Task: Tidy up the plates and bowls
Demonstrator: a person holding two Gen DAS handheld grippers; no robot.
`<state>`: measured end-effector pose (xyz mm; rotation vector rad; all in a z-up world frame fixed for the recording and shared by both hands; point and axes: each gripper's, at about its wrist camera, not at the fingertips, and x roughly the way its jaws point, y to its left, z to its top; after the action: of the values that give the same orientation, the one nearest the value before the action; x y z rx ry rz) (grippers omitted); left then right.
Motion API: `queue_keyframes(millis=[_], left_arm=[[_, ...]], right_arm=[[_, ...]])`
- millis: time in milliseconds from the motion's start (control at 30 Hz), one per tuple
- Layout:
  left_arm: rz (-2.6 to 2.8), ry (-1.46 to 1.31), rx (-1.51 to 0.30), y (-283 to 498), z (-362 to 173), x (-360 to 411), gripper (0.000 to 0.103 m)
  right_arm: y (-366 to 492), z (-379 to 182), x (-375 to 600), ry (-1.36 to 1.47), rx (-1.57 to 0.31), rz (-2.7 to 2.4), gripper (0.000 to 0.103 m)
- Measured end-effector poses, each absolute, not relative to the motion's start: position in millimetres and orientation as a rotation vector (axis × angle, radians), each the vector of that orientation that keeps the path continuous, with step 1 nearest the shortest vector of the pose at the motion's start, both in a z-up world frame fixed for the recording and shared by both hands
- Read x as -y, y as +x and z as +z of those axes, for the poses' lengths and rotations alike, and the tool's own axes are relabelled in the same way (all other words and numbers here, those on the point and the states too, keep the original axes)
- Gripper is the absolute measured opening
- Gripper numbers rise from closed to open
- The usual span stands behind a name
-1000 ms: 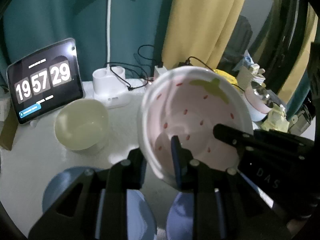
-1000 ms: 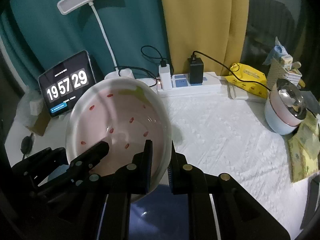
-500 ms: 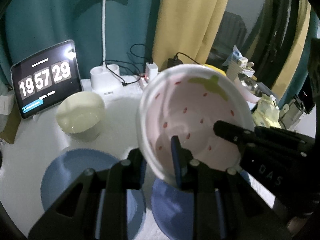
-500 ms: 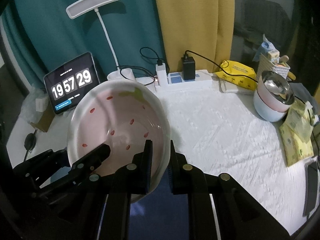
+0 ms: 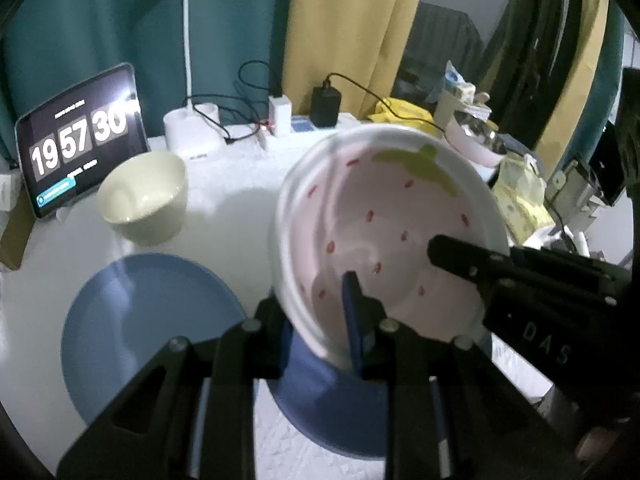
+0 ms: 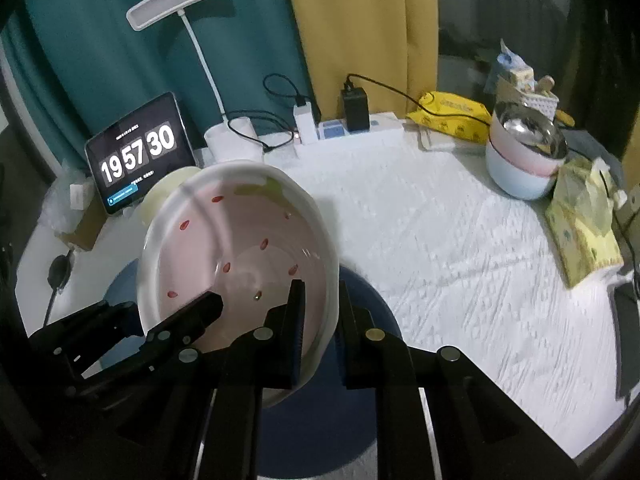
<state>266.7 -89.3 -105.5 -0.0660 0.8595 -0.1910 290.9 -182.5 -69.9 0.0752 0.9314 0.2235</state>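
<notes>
Both hand-held grippers, left point(image 5: 316, 312) & right point(image 6: 318, 316), clamped on strawberry bowl point(image 5: 384, 232) rim, tilted above blue plate point(image 5: 320, 412).

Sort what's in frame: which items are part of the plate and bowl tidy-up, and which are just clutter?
Part of the job:
strawberry bowl, clamped by left gripper and right gripper
light blue plate
dark blue plate
cream bowl
stacked bowls

Just lying about:
clock tablet
desk lamp
power strip
yellow packet

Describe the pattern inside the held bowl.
Pink strawberry bowl: red seed marks, green leaf near rim; clearest in left wrist view.
</notes>
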Motion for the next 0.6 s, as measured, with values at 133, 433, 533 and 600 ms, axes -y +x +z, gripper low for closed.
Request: queue_keyframes(millis=[133,433,533,600], left_arm=[[-0.194,-0.056,-0.878,261.6,-113.3,93.7,0.023],[-0.189,-0.019,-0.931,254.3,-133.5,103.4,0.023],[-0.182,-0.009,-0.945,253.7,-137.7,106.1,0.023],[-0.175,0.005,-0.953,253.4,-141.0,108.2,0.023]], right_arm=[[283.3,-81.1,186.9,0.089,-0.948,0.219,0.014],[274.1,-105.8,193.8,0.104,-0.997,0.228,0.014],[274.3,-111.1,194.2,0.101,-1.013,0.233,0.014],[274.8,-113.9,193.5,0.097,-1.021,0.236,0.014]])
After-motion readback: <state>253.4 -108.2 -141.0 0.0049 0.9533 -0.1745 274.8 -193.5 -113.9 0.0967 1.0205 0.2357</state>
